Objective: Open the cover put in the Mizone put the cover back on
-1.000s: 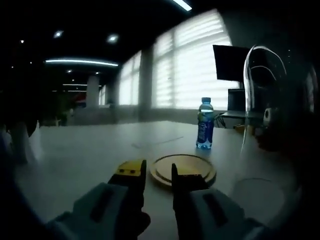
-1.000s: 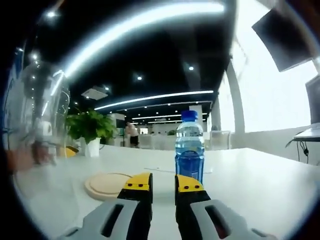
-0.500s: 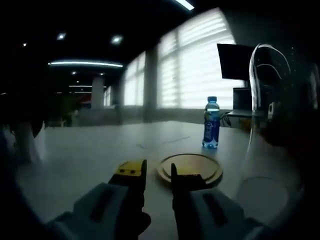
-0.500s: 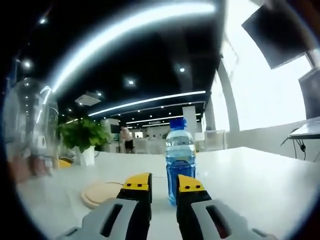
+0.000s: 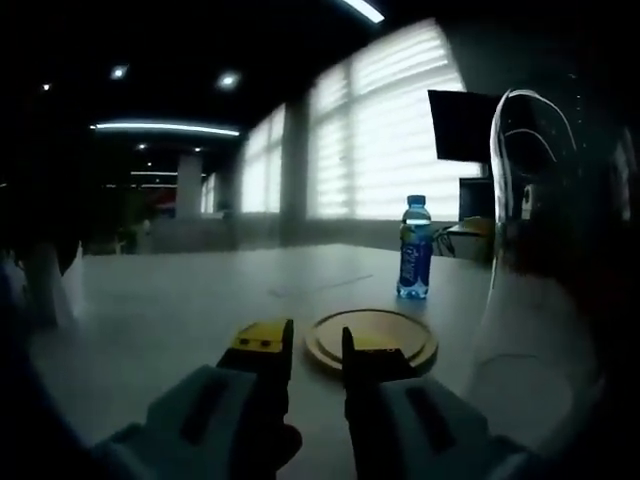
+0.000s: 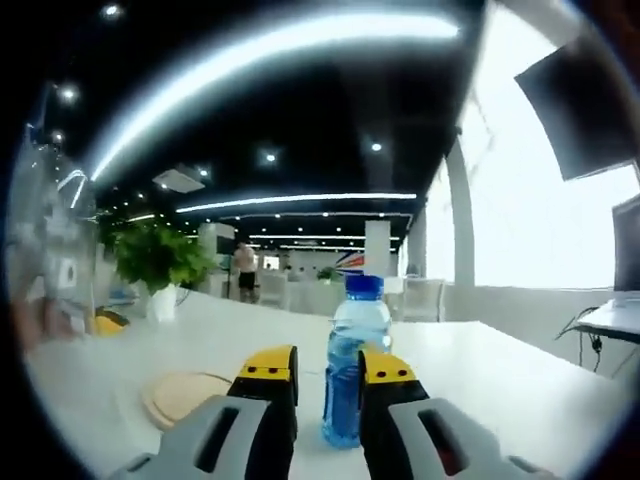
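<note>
The Mizone bottle, blue-capped with a blue label, stands upright on the white table beyond a round wooden base. A clear dome cover stands at the right, off the base. My left gripper hovers in front of the base, jaws a little apart with nothing between them. In the right gripper view, the bottle rises just beyond my right gripper, whose yellow-tipped jaws are slightly apart; the right jaw overlaps the bottle's edge. The wooden base lies to the left and the cover at the far left.
A potted plant stands at the table's far left. A dark monitor hangs by the bright blinds behind the bottle. White table surface spreads to the left of the base.
The right gripper has come closer to the bottle, which now shows low between the jaw tips. The left view swung slightly right and back; jaws unchanged.
</note>
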The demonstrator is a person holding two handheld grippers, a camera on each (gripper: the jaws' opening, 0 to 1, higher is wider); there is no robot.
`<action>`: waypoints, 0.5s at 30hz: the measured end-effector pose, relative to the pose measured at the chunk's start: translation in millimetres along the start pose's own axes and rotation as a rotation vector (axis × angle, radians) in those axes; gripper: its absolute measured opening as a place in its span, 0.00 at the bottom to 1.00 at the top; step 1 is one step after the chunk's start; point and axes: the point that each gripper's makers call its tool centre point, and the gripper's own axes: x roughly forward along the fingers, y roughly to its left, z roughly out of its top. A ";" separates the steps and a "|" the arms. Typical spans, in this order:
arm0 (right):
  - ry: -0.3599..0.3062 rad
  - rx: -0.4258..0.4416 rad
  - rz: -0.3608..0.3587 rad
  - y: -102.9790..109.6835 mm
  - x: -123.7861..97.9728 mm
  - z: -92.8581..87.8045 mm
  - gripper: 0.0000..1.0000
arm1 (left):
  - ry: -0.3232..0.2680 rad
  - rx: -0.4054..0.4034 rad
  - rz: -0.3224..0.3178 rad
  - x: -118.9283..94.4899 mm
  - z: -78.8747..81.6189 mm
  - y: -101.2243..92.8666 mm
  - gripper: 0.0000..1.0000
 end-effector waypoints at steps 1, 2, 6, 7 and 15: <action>0.005 -0.013 0.003 0.6 4.2 2.9 0.17 | -0.002 -0.006 0.001 -0.3 0.4 0.9 0.15; 0.008 -0.017 0.005 1.0 7.1 5.3 0.17 | -0.003 -0.010 0.003 -0.4 0.4 1.6 0.15; 0.017 -0.041 -0.003 0.7 17.3 12.7 0.19 | -0.013 -0.011 0.020 -1.3 2.6 5.9 0.15; 0.025 -0.052 -0.015 -1.3 19.9 13.6 0.19 | -0.015 -0.016 0.022 -1.7 3.1 7.0 0.15; 0.041 -0.040 -0.053 -12.7 38.1 22.0 0.21 | -0.016 -0.019 0.041 -2.0 3.0 12.2 0.15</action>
